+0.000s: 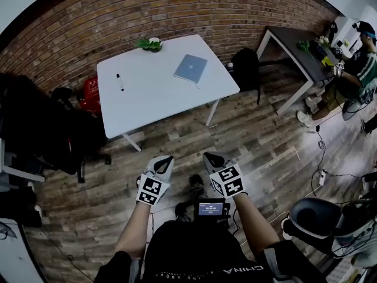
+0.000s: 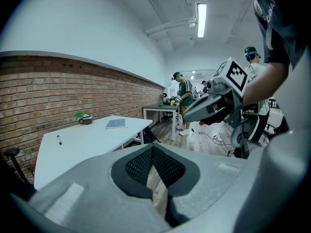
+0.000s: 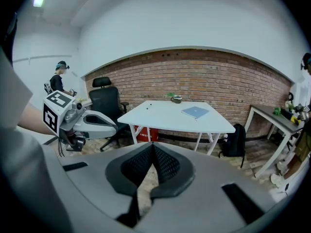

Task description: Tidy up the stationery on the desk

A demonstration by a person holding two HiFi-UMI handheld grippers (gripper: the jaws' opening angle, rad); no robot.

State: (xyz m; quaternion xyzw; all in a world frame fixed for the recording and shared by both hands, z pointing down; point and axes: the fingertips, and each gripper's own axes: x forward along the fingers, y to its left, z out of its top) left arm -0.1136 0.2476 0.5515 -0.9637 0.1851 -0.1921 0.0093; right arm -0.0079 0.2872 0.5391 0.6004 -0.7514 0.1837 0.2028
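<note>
A white desk [image 1: 147, 99] stands ahead of me by the brick wall. On it lie a black pen [image 1: 120, 81] at the left, a light blue notebook [image 1: 191, 68] at the right, and a mug with a green plant [image 1: 152, 43] at the far edge. Both grippers hover over the wooden floor, well short of the desk. My left gripper [image 1: 166, 158] is shut and holds nothing. My right gripper [image 1: 207, 155] is also shut and empty. In the right gripper view the desk [image 3: 160, 118], pen [image 3: 149, 106], notebook [image 3: 195, 112] and mug [image 3: 177, 99] show ahead.
A black office chair [image 1: 35, 128] and a red box [image 1: 90, 94] stand left of the desk. A black backpack [image 1: 245, 66] sits at its right. Further right is a dark table [image 1: 294, 52] with a person [image 1: 353, 69] beside it. Cables trail on the floor.
</note>
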